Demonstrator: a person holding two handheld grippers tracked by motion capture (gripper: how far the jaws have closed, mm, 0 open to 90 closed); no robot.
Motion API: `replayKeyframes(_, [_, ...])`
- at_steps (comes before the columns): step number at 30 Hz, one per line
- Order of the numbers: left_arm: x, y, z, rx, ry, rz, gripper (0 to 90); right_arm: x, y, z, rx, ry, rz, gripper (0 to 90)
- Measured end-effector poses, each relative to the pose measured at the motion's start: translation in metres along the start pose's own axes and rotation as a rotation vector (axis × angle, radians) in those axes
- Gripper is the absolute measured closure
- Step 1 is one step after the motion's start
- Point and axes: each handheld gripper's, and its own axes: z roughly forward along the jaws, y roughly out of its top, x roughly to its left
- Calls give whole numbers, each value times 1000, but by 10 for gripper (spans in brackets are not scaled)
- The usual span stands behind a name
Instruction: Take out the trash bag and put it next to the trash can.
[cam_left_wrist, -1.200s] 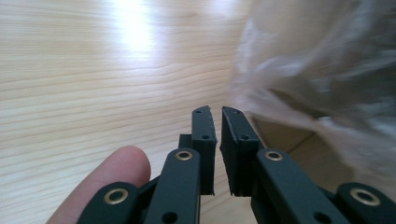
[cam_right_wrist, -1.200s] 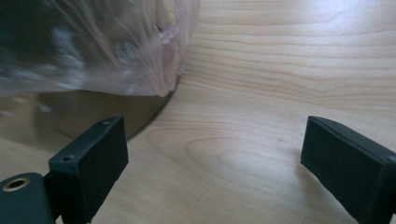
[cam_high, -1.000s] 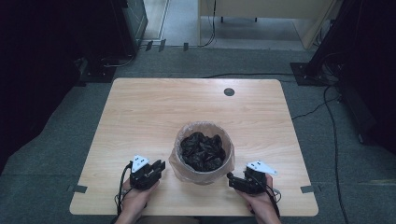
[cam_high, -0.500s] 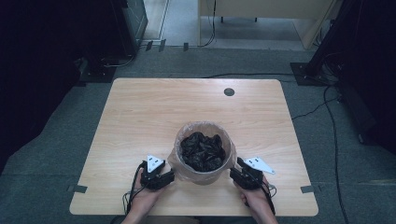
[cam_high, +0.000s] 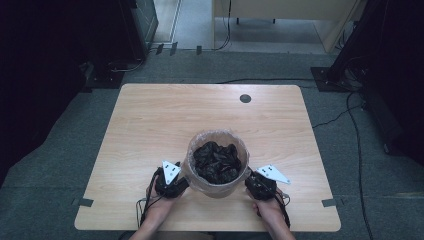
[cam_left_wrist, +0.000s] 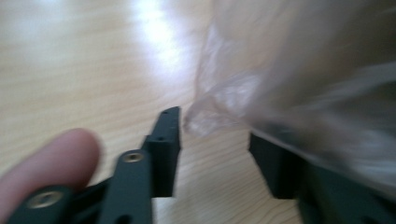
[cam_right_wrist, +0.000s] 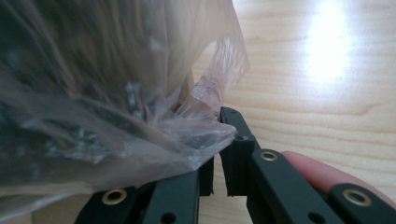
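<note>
We hold two grippers against one bin, and everything here sits relative to that bin. Our right gripper, at the bin's right side, has just been closing and now has its jaws pressed together, pinching a fold of the clear plastic liner. Our left gripper, at the bin's left side, has its jaws spread apart, just been closing somewhat, with a crumpled edge of the liner between them but not clamped. The bin is one round, tan container, its thin translucent liner folded over the rim, filled with dark, crumpled, glossy contents. It stands near the front edge of the one wooden table. We read no writing anywhere.
</note>
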Motion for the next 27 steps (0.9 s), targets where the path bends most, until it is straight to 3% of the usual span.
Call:
replayKeyframes(3, [-6,3,-7,-31,-11,29,681,2,5,-5,-30,2,-15,860])
replayKeyframes(8, [-3,14,-24,-60,-64,-9,889,4,17,-19,-78,29,2,870])
replayKeyframes(10, [0,19,-32,-74,-80,-22,900,6,24,-26,-97,38,19,878])
replayKeyframes(16, [11,42,-54,-118,-130,-57,900,9,47,-45,-168,27,8,894])
replayKeyframes(18, [11,53,-63,-139,-147,-50,900,11,53,-49,-172,34,3,894])
replayKeyframes(23, [5,82,-83,-186,-174,15,900,20,70,-55,-208,15,-37,895])
replayKeyframes(27, [-2,105,-87,-197,-197,49,900,32,85,-58,-244,8,-89,895])
